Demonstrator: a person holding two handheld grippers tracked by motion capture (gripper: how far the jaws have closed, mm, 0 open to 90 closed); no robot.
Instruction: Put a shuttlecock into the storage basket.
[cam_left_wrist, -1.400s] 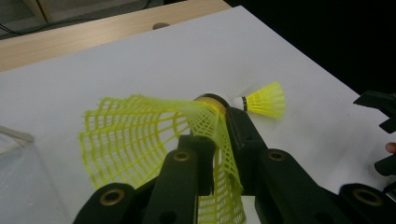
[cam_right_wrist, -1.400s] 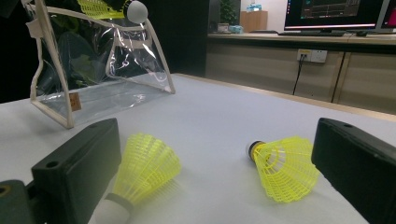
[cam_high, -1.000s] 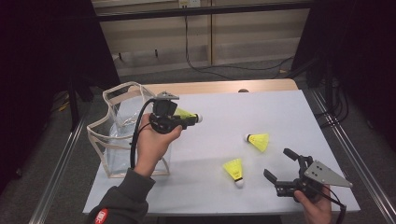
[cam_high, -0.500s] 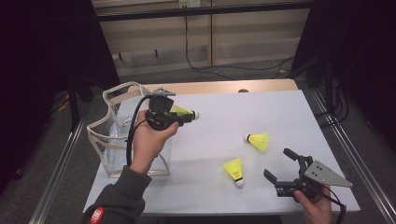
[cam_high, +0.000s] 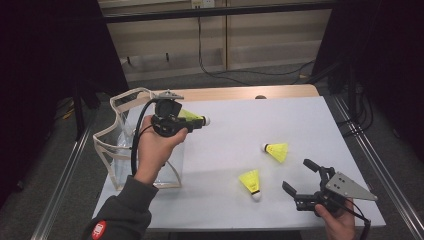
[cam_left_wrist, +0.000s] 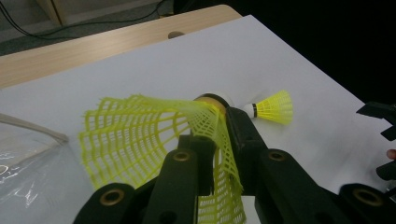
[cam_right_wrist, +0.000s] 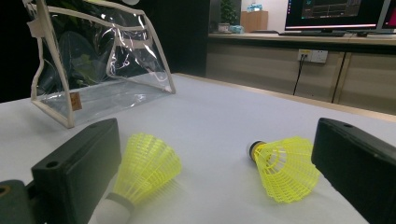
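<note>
The clear bag (cam_high: 131, 145) stands at 9 o'clock on the table (cam_high: 300, 120), directly under the left gripper (cam_high: 192, 120). Its jaws pinch the skirt of one shuttlecock (cam_high: 190, 116), long axis pointing to 3 o'clock. Two shuttlecocks (cam_high: 251, 181) (cam_high: 276, 151) lie at 4 o'clock, before the wide-open, empty right gripper (cam_high: 302, 181).

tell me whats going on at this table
A person is packing yellow shuttlecocks into a clear bag. The left gripper is shut on one shuttlecock by its skirt, held next to the bag's open top. Two more shuttlecocks lie on the white table, near the open right gripper.
</note>
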